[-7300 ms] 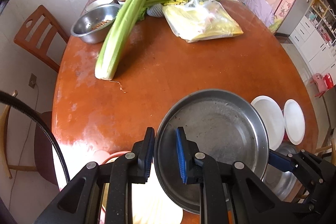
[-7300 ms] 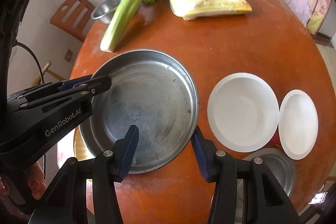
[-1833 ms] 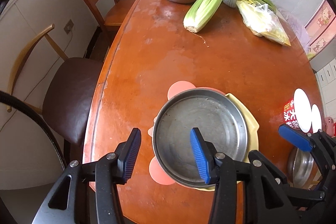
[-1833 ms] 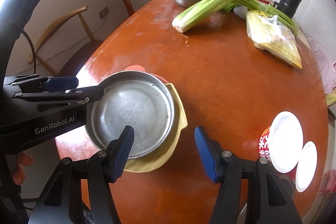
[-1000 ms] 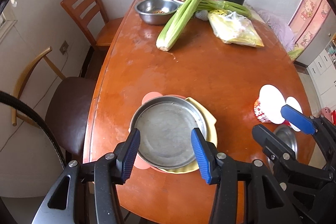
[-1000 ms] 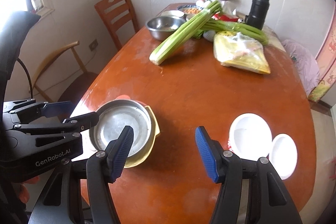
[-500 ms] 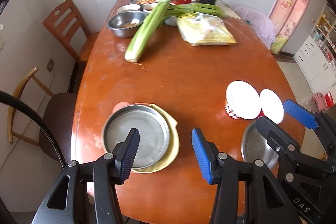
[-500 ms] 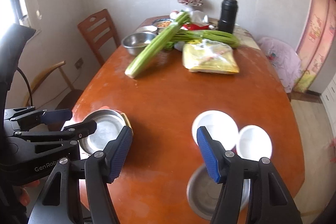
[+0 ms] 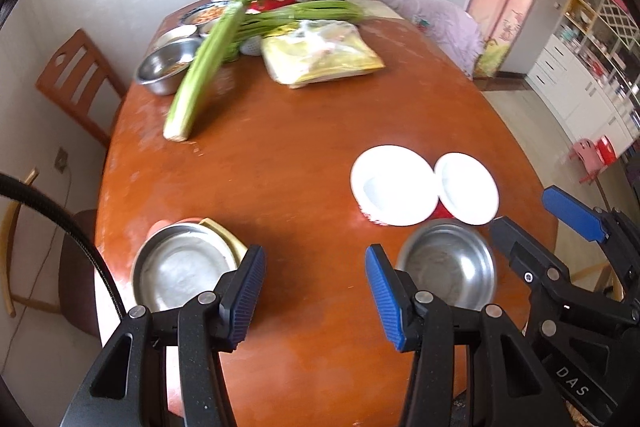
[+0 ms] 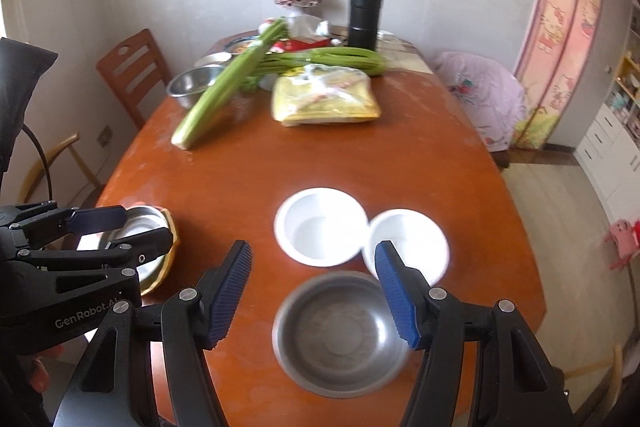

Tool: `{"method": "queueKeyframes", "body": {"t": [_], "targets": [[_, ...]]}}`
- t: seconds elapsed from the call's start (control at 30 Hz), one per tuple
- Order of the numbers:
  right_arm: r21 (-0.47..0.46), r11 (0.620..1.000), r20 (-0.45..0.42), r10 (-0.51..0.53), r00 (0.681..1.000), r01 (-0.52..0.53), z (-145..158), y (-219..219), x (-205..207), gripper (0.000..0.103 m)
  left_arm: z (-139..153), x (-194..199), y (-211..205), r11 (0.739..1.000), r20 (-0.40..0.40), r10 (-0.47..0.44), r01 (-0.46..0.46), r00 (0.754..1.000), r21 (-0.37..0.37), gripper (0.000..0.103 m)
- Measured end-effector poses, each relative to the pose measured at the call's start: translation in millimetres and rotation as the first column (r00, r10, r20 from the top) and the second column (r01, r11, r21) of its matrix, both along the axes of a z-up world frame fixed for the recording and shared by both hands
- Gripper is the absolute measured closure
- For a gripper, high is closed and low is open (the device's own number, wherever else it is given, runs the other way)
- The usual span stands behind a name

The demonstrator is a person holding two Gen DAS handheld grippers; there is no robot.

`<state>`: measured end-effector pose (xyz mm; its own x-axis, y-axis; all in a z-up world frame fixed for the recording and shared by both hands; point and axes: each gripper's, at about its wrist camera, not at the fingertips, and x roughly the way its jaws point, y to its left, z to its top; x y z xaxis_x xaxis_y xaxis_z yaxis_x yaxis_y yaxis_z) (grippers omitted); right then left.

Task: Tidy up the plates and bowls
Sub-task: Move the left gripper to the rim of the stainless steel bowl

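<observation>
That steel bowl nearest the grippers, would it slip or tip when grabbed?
The steel bowl looks thin and shiny, so probably light and slippery. Its low, wide shape should resist tipping. On the glossy table it would likely slide if pushed.

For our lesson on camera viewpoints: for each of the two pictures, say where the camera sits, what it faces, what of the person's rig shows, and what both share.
Left wrist view: sits on the left tool, above the near table edge, facing the far wall; its open blue-padded fingers and the right tool show.
Right wrist view: sits on the right tool, over the round steel bowl, facing the same way; the left tool shows.
Shared: the steel bowl, two white round dishes, orange-brown wooden table, long green celery bunch.
</observation>
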<state>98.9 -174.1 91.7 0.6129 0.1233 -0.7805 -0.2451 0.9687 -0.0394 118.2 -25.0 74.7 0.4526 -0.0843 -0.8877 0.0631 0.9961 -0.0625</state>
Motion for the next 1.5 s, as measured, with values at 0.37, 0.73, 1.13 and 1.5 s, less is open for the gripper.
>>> {"method": "queueKeyframes", "body": {"t": [0.37,0.73,1.13,1.5], "targets": [[0.013,0.996,-0.06,-0.089,0.994,0.09,-15,-51,9,0.037,-15,15,-45,0.997,-0.041,-0.074,0.074,0.996,-0.001,0.051],[0.025,0.989,-0.189,-0.136,0.972,0.144,-56,-88,18,0.037,-55,24,-71,0.993,-0.126,-0.116,0.118,0.985,0.006,0.051],[0.014,0.989,-0.317,-0.138,0.938,0.15,-106,-96,20,0.037,-95,28,-81,0.991,-0.217,-0.131,0.133,0.967,-0.006,0.051],[-0.017,0.989,-0.374,-0.14,0.917,0.144,-134,-98,25,0.037,-125,30,-94,0.987,-0.286,-0.156,0.158,0.946,-0.015,0.051]]}}
